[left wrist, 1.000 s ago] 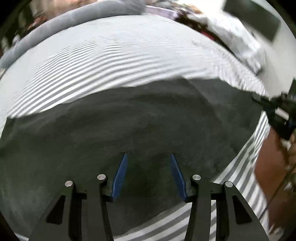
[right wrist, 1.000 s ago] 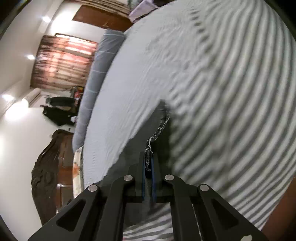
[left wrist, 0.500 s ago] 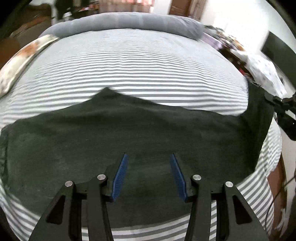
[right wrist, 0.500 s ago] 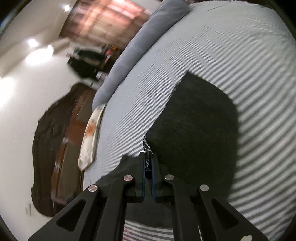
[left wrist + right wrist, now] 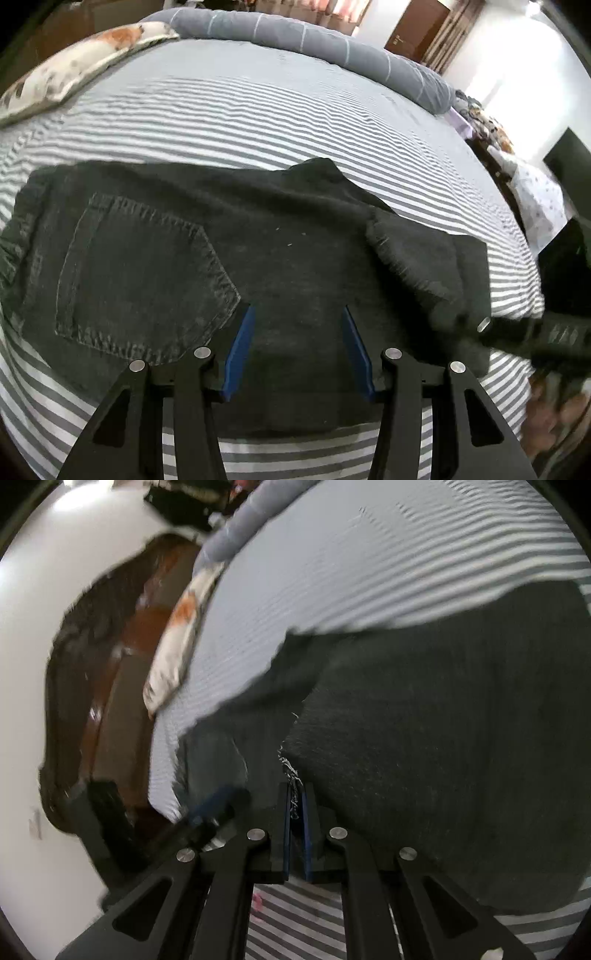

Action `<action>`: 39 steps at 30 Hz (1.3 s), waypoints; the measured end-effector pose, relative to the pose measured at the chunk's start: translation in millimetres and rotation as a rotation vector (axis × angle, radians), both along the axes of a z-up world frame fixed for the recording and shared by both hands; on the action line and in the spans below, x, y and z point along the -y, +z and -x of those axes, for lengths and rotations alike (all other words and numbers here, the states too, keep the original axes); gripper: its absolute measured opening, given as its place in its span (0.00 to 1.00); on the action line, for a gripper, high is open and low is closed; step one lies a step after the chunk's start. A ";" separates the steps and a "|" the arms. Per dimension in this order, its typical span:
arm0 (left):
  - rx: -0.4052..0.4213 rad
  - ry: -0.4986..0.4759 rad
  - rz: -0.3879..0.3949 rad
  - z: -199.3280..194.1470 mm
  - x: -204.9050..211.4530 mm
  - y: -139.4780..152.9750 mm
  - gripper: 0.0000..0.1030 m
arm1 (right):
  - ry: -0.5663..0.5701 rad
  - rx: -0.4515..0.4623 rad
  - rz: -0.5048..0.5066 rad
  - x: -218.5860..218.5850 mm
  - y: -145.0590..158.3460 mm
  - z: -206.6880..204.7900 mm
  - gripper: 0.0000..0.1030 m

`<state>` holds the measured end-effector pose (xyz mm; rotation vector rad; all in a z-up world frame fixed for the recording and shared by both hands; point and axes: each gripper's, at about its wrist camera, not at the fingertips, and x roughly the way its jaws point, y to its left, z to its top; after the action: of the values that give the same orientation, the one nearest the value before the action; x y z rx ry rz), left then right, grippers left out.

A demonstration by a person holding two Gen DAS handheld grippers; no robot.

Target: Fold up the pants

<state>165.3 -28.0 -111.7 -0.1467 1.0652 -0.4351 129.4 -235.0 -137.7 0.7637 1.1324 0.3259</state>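
Left gripper point(image 5: 299, 354) jaws apart, nothing between them, over black pants point(image 5: 229, 258) spread on striped bed point(image 5: 258, 107), back pocket point(image 5: 136, 280) left of jaws; right gripper point(image 5: 294, 830) jaws clamped on frayed hem point(image 5: 290, 771).

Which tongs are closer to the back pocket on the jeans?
Left. The left tongs hover open just beside the back pocket; the right tongs grip the frayed hem, farther away.
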 end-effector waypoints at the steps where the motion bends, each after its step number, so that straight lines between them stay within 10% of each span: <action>1: -0.003 0.004 0.008 -0.4 -1.1 -0.8 0.48 | 0.010 -0.011 0.016 -4.3 -3.7 1.6 0.07; 14: -0.174 -0.101 0.161 1.3 5.9 -14.1 0.48 | 0.042 -0.019 0.101 -3.9 -7.4 33.5 0.28; 32: -0.371 -0.124 0.187 9.1 41.4 -38.4 0.50 | -0.287 -0.122 -0.170 93.3 -51.4 99.7 0.35; 39: -0.364 -0.058 0.184 8.9 50.7 -39.8 0.19 | -0.339 -0.106 -0.182 109.0 -48.9 105.4 0.35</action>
<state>156.5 -78.7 -151.5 -0.3694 1.3887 -0.5733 23.9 -344.0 -186.6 1.1271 1.0587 0.1038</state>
